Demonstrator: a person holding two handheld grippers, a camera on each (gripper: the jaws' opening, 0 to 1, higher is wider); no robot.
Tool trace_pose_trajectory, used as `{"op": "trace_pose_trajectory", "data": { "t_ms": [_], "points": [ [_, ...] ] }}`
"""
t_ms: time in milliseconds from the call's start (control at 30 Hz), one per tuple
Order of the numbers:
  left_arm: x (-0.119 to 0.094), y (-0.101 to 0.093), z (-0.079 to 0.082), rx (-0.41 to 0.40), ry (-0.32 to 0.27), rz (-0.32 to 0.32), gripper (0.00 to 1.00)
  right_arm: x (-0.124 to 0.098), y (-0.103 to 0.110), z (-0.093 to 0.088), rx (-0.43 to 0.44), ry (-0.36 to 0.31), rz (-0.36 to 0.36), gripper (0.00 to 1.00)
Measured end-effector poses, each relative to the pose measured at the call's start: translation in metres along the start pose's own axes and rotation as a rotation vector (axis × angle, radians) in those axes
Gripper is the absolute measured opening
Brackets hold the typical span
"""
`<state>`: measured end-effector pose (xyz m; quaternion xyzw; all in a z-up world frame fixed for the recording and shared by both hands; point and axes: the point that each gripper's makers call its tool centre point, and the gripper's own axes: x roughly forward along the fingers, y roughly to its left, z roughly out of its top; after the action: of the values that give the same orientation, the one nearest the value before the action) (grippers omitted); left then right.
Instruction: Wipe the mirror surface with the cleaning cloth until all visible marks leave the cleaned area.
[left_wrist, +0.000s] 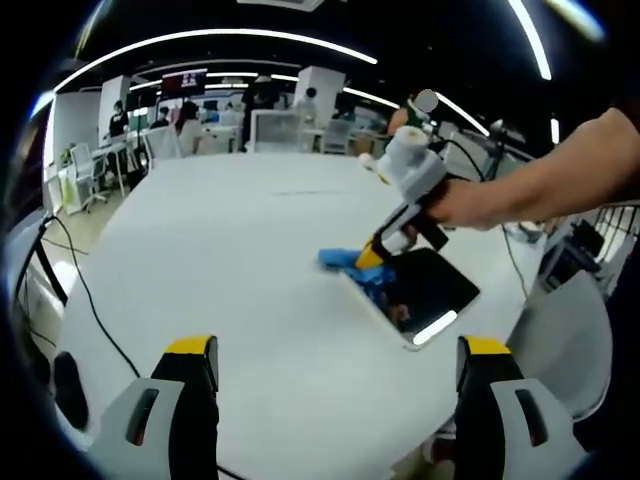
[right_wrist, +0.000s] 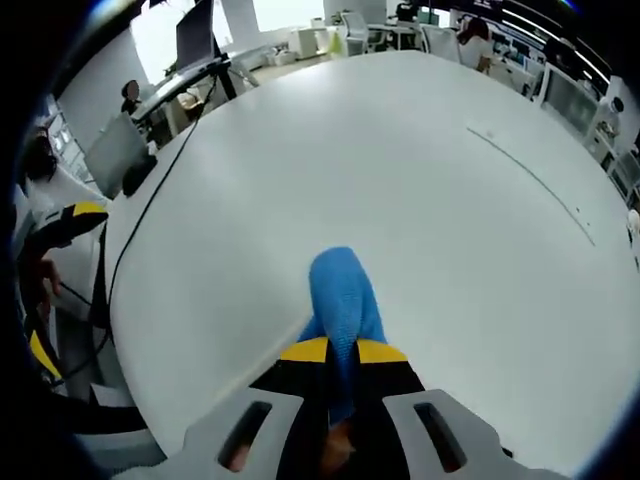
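Left gripper view, near field: the left gripper (left_wrist: 338, 375) is recorded with its 2 yellow-tipped grey jaws spread wide and nothing between them, held above the large white round table (left_wrist: 230, 260).

Middle field: a flat rectangular mirror with a dark reflective face and pale edge (left_wrist: 428, 290) lies on the table toward the right side of this view. A blue cleaning cloth (left_wrist: 352, 264) is bunched on the mirror's near-left corner, part of it spilling onto the table. The right gripper (left_wrist: 372, 256) is pressed down onto the cloth, held by a person's hand (left_wrist: 470, 203).

Far field: a black cable (left_wrist: 85, 290) is trailed across the table's left edge; office desks and chairs are noted beyond.

Right gripper view, near field: the 2 jaws are seen pressed together on the blue cloth (right_wrist: 345, 320), which runs forward from the pinch onto the white surface.

Risks, as judged:
- The mirror is unrestrained and sits close to the table's edge; a hard stroke toward that edge could slide it off.
- Only 1 corner is covered by the cloth; most of the glass is judged not yet wiped.
- The cloth is narrowly bunched, so streaks or missed bands are likely.
- The hard jaw tips could scrape the glass if the cloth slips out.
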<state>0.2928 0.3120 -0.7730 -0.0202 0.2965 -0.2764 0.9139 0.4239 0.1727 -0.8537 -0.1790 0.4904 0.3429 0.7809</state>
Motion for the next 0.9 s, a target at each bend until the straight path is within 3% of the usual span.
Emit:
{"op": "trace_pose_trajectory", "data": {
  "t_ms": [900],
  "points": [
    [-0.0012,-0.0036,0.0077,-0.002,-0.008,0.004,1.0,-0.0045,-0.0077,-0.0081,-0.058,0.001,0.019,0.02]
  ]
}}
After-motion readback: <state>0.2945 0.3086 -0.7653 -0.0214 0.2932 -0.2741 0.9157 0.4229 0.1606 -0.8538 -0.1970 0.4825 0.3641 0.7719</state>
